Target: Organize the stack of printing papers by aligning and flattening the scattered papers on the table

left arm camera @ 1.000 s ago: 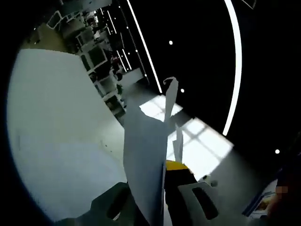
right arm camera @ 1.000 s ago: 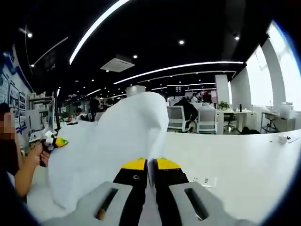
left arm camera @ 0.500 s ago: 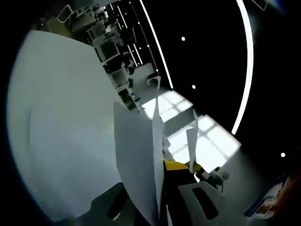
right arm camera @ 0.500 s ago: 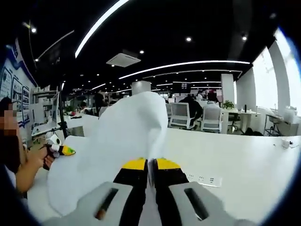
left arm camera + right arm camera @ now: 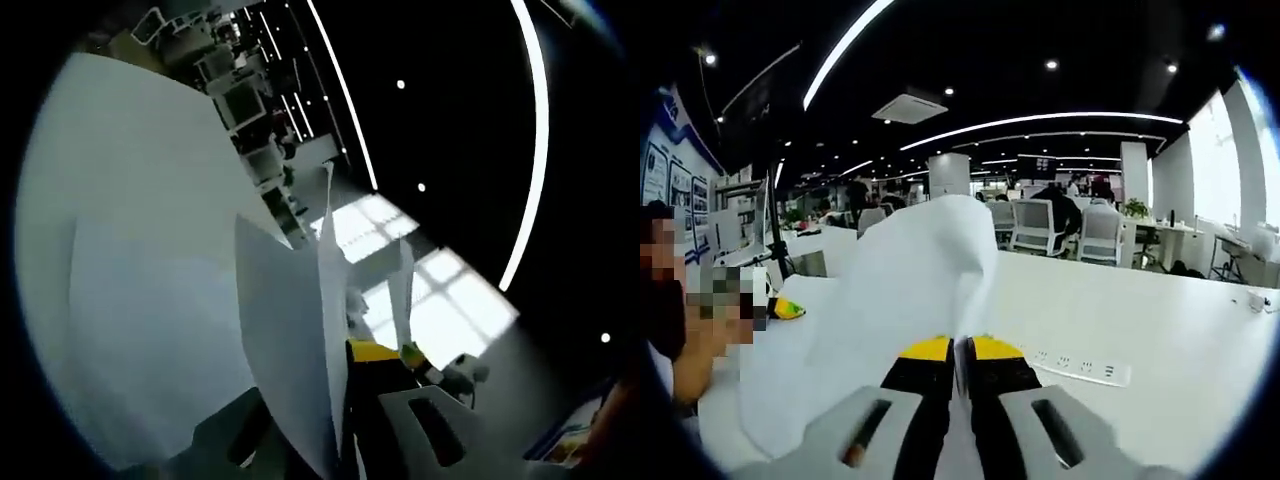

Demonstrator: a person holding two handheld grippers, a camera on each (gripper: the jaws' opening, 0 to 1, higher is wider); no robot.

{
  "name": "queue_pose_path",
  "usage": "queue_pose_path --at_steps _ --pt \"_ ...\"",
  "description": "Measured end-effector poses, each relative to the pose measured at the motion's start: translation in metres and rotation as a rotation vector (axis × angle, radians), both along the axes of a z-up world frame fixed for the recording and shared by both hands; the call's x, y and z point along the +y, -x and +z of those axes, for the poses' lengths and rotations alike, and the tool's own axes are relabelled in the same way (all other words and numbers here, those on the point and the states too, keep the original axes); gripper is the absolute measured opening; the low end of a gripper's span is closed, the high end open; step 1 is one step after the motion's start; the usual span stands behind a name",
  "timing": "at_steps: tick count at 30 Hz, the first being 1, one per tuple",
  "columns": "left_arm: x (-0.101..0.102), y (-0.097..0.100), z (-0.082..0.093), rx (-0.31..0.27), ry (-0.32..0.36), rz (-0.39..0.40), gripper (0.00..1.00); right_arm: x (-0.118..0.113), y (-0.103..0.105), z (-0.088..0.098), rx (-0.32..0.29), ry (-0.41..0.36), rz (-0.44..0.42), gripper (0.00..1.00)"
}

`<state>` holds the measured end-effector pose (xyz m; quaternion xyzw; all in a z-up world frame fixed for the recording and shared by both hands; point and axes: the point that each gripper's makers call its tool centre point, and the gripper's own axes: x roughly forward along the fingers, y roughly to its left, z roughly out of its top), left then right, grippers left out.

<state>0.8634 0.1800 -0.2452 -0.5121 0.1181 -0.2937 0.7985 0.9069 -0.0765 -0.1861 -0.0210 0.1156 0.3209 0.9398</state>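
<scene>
A sheaf of white printing papers [image 5: 910,290] is held up off the white table [image 5: 1140,330], curving away to the left. My right gripper [image 5: 961,347] is shut on its near edge, yellow-tipped jaws pressed together. At the sheaf's far left end a person's hand [image 5: 700,345] holds my left gripper [image 5: 785,308]. In the left gripper view the papers [image 5: 290,340] rise edge-on from my left gripper [image 5: 340,355], which is shut on them. The sheets fan apart at the top and hide one jaw. The table [image 5: 130,200] lies tilted behind.
A white power strip [image 5: 1080,365] lies on the table to the right of the papers. Office chairs [image 5: 1040,228] and desks stand behind the table. Bright windows [image 5: 430,300] and ceiling light strips show past the sheets.
Both cameras have shifted a little, showing more of the table. The loose sheet edges in the left gripper view have swung and fanned apart. Both grips on the papers are unchanged.
</scene>
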Motion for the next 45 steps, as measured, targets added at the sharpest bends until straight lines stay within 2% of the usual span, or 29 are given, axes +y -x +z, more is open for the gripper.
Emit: queue_pose_path --at_steps 8,13,18,23,26,30,45 --pt "-0.006 0.003 -0.002 0.005 -0.009 0.003 0.06 0.006 -0.005 -0.014 0.033 0.007 0.005 0.02" --pt "-0.004 0.002 -0.002 0.006 -0.004 0.007 0.06 0.008 -0.004 -0.015 0.037 0.009 0.014 0.02" --pt "-0.005 0.003 -0.002 0.007 0.007 0.003 0.06 0.011 0.0 -0.012 0.031 0.007 0.024 0.02" --pt "-0.006 0.005 0.007 -0.013 0.035 -0.004 0.06 0.018 0.008 0.0 -0.002 0.01 0.043 0.02" --pt "-0.005 0.006 0.012 -0.02 0.075 -0.016 0.06 0.023 0.012 0.005 -0.017 0.011 0.054 0.02" --pt "-0.003 0.005 0.009 -0.017 0.038 0.003 0.06 0.027 0.013 0.005 -0.019 0.011 0.067 0.02" --pt "-0.001 0.004 0.008 -0.017 0.019 0.011 0.06 0.036 0.011 -0.002 -0.005 0.031 0.08 0.02"
